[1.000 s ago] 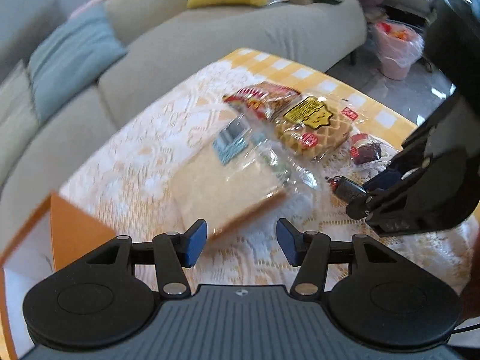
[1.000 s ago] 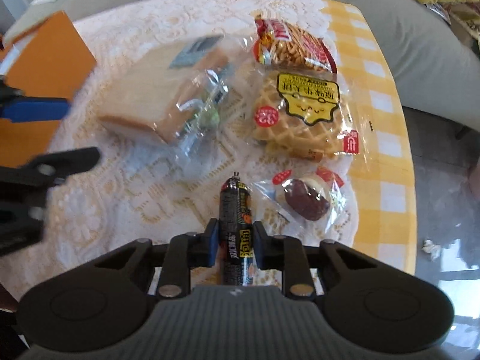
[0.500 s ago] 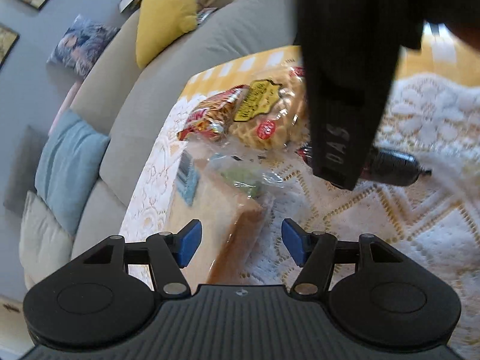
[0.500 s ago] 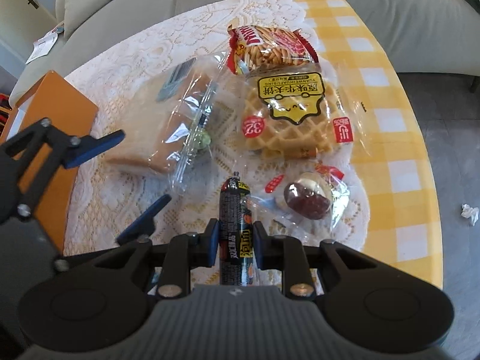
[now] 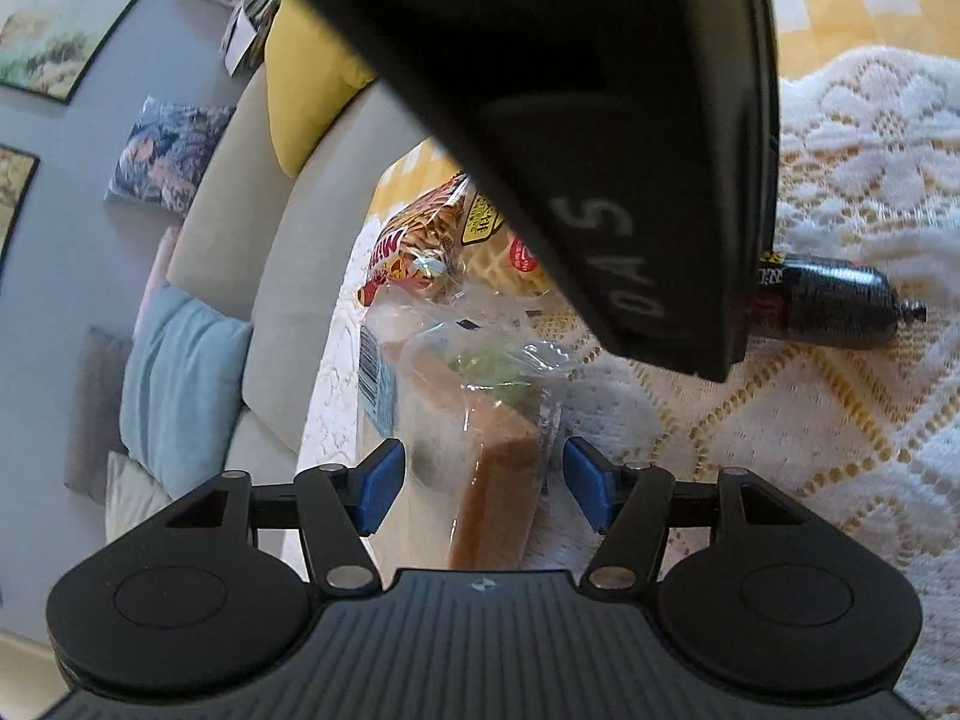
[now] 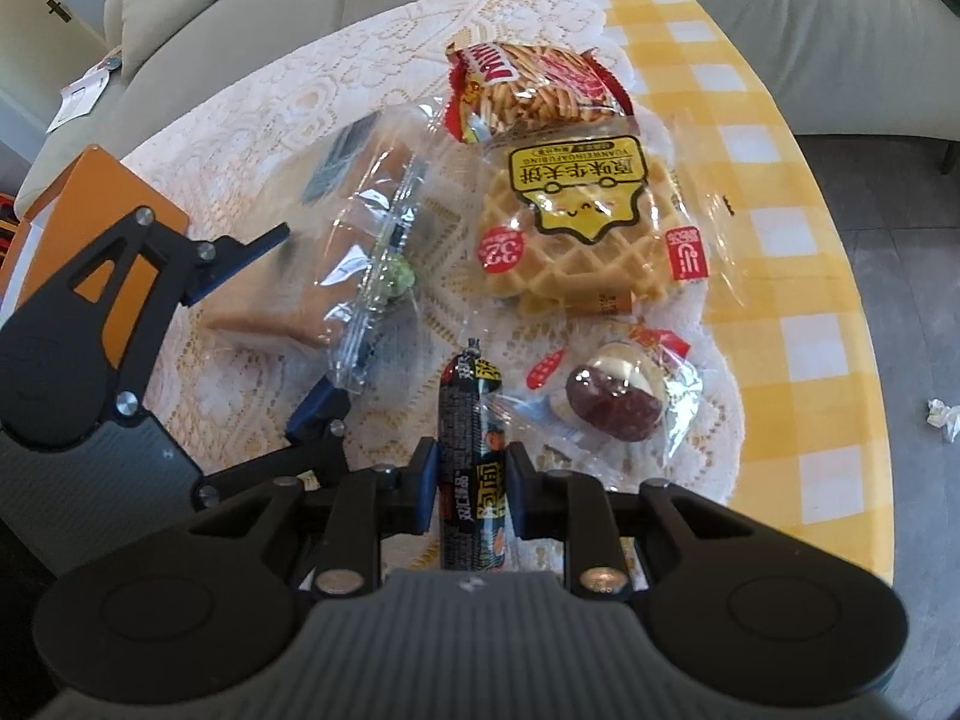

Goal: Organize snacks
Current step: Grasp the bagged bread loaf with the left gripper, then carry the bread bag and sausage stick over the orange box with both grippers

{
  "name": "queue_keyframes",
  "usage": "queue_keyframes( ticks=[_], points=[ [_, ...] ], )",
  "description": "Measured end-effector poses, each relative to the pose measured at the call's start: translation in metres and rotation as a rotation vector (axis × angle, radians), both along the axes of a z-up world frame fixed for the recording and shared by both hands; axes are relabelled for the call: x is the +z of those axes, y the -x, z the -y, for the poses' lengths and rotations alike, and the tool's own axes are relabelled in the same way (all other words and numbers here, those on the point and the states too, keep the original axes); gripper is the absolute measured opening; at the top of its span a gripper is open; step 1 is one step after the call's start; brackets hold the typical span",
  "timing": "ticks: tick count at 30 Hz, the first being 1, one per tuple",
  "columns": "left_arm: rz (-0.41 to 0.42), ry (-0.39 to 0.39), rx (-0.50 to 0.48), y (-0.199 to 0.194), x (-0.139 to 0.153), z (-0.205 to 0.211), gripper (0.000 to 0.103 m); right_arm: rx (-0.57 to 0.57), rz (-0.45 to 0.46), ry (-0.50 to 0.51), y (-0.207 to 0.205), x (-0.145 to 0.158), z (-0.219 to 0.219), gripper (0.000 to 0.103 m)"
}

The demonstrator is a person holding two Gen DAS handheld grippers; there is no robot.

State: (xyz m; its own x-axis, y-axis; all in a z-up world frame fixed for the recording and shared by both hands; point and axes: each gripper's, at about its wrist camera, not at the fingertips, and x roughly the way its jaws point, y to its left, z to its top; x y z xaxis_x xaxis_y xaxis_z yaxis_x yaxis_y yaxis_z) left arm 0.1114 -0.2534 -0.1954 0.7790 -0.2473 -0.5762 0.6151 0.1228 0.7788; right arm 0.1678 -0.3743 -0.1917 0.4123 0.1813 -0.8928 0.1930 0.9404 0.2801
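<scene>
Black left gripper (image 5: pixel 480 483) astride sandwich (image 5: pixel 480 420)

L gripper (image 5: pixel 477 483) dropped & rolled, jaws just closing a bit, now straddling sandwich pack (image 5: pixel 480 420), pads not touching.

On the table (image 6: pixel 798 312), seen from the right wrist: noodle packet (image 6: pixel 534 90) farthest, waffle (image 6: pixel 570 240) just before it, sandwich (image 6: pixel 354 240) to their left, sausage (image 6: pixel 471 450) nearest, small cake (image 6: pixel 612 402) to its right; box (image 6: pixel 78 204) at left edge, sofa (image 6: pixel 810 30) behind.
</scene>
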Motion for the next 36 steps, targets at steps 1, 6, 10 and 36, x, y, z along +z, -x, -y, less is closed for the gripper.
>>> queue_keyframes(
  ticks=[1, 6, 10, 36],
  points=[
    [-0.005, -0.004, -0.001, 0.001, 0.0, 0.0, 0.065, 0.001, 0.0, 0.0, 0.0, 0.0, 0.0, 0.022],
    [-0.041, 0.042, 0.055, 0.006, 0.015, -0.004, 0.04, 0.004, 0.008, -0.005, -0.001, 0.0, 0.0, 0.022],
    [-0.016, 0.096, 0.119, 0.004, 0.035, -0.013, 0.03, 0.005, 0.015, -0.003, 0.001, 0.002, 0.0, 0.022],
    [-0.323, 0.632, 0.554, 0.027, 0.172, -0.12, 0.023, 0.132, 0.251, -0.004, 0.055, 0.06, -0.068, 0.021]
  ],
)
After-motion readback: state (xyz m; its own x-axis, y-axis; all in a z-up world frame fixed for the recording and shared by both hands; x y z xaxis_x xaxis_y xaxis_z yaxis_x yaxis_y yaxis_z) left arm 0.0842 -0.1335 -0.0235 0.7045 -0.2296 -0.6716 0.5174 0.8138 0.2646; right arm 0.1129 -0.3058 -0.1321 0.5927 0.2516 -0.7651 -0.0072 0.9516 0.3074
